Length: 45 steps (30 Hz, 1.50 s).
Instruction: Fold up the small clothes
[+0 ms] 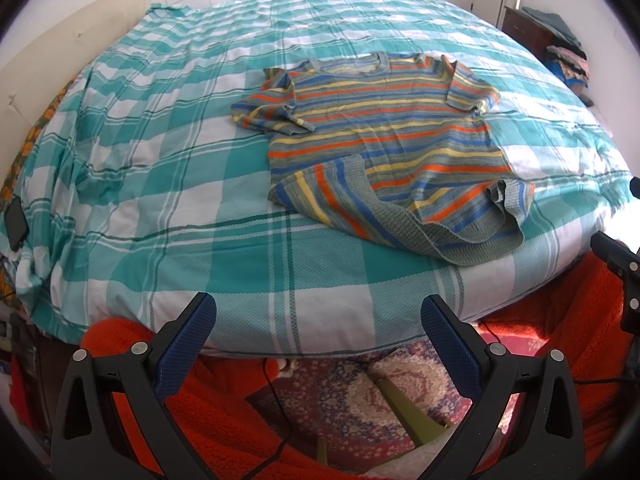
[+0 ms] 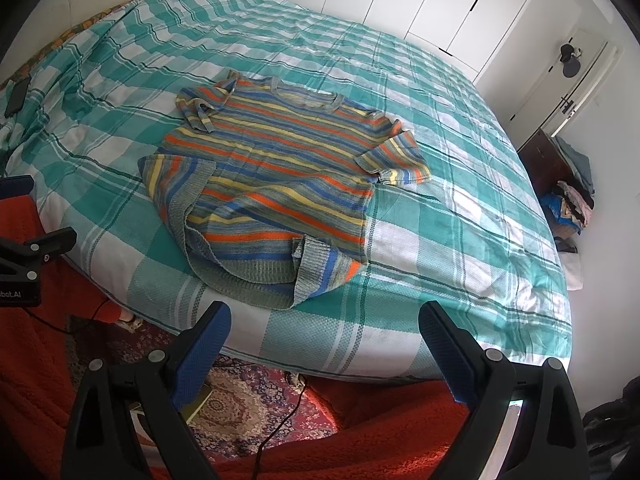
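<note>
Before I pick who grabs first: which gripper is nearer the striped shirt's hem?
Right, slightly. The right gripper hangs open just short of the striped shirt and its hem; the left gripper is open too, further back and off to the hem's left.

A striped knitted short-sleeved top (image 2: pixel 276 184) lies on the teal-and-white checked bedspread (image 2: pixel 460 208), hem corners folded over; the right gripper (image 2: pixel 324 332) hovers before it, jaws apart.

shirt (image 1: pixel 384 128): orange-yellow-blue stripes | bedspread (image 1: pixel 200 184): teal-white plaid
</note>
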Motion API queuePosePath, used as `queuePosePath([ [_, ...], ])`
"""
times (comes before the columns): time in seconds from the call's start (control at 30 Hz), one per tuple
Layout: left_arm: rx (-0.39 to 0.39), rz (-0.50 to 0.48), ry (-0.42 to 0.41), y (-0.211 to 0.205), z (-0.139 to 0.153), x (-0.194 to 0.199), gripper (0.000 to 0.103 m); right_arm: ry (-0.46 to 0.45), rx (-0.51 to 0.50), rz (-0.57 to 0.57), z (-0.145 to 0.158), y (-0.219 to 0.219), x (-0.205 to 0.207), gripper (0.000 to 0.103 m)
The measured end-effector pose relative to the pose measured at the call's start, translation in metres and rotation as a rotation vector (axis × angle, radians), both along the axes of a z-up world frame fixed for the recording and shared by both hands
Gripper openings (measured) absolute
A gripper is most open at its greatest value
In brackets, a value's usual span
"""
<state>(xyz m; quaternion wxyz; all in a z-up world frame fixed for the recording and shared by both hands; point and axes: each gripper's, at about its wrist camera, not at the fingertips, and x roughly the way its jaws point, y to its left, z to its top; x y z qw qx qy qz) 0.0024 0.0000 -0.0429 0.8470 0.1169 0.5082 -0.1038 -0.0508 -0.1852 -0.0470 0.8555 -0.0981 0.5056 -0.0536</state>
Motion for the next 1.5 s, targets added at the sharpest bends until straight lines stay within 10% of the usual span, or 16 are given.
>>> queuePosePath([
  [1.27,0.008,0.013,0.013,0.004,-0.004,0.004,0.102,-0.017,-0.041,0.031,-0.031,-0.043,0.029,0.094],
  [1.37,0.011,0.023,0.014,0.005,-0.003,0.004,0.102,0.092,0.097,-0.029,-0.067,-0.093,0.068,0.066],
  [1.5,0.009,0.039,0.019,0.007,-0.003,0.005,0.102,0.152,0.226,0.095,-0.09,-0.08,0.095,0.061],
])
